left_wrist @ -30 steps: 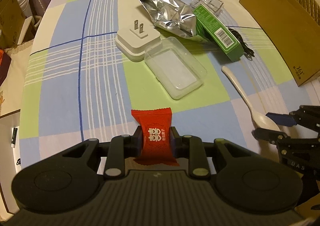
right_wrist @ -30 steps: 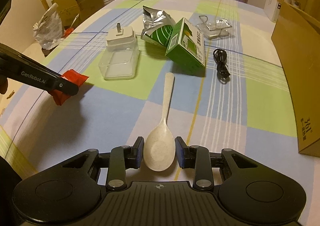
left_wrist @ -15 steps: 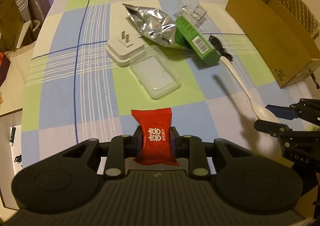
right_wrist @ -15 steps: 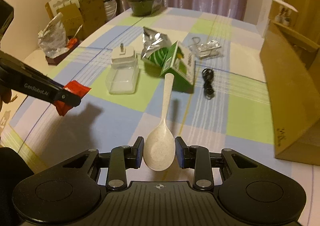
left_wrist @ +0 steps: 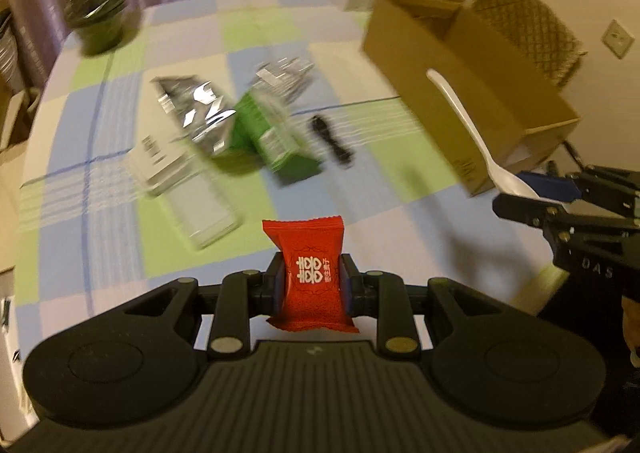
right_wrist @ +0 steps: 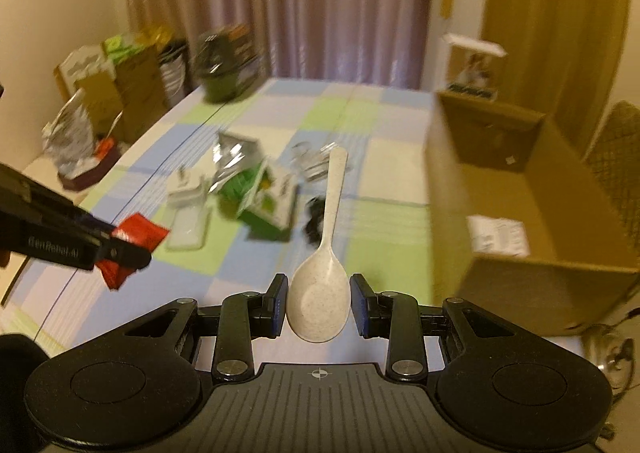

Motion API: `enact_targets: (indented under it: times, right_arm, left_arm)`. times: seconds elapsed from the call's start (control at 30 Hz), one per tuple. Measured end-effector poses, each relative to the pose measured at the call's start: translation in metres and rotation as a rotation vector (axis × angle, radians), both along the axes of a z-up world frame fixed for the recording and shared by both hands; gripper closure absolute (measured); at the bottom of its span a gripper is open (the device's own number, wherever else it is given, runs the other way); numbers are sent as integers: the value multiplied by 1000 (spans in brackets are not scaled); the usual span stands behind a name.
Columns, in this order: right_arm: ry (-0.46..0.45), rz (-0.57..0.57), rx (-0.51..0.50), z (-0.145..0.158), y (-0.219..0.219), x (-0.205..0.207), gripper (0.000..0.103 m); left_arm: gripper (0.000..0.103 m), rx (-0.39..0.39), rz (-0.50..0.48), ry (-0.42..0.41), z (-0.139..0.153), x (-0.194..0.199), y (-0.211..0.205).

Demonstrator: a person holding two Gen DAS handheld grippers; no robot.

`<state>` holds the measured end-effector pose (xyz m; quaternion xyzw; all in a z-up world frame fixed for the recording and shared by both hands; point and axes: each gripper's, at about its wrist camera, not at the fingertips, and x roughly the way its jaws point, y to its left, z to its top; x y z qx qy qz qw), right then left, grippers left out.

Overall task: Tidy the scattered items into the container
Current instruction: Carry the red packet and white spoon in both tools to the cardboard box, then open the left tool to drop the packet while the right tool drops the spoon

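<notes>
Two grippers, each loaded. Left gripper (left_wrist: 311,281) clamped tight on one red candy packet (left_wrist: 310,275), packet upright between pads, off table. Right gripper (right_wrist: 319,307) partly closed on bowl of one white spoon (right_wrist: 322,271), handle sticking forward, also off table. One open cardboard box (right_wrist: 536,213): spoon just left of box wall, candy further left. Left of box on checked tablecloth (left_wrist: 256,33): one green carton (left_wrist: 276,139), one foil bag (left_wrist: 200,113), one black cable (left_wrist: 332,141), one clear tray (left_wrist: 204,213); rest blurred.
</notes>
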<state>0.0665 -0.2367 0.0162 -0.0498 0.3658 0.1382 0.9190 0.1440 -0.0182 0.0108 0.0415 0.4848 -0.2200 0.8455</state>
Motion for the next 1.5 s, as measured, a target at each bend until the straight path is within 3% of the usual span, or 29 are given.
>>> enact_targets:
  times: [0.37,0.8,1.4,1.47,1.5]
  right_arm:
    - [-85,-133,-18,48,-95,17,67]
    - [-111,-202,-46,56,-176,58,67]
    - [-62,-200,-51,31,-205,94,67]
    - [-59,-202,-51,30,-206,96,67]
    - [-57,-204,-51,29,-207,97,67]
  left_arm:
    - [81,-81,-144,-29,36,17,-124]
    - [81,-125,-243,-45,52,63,-242]
    - [81,-123,-246,-16,23,100,-284]
    - [80,-109,-249,-20,20,102,-288]
    - [75,-96,-249,-32,19,103,-291]
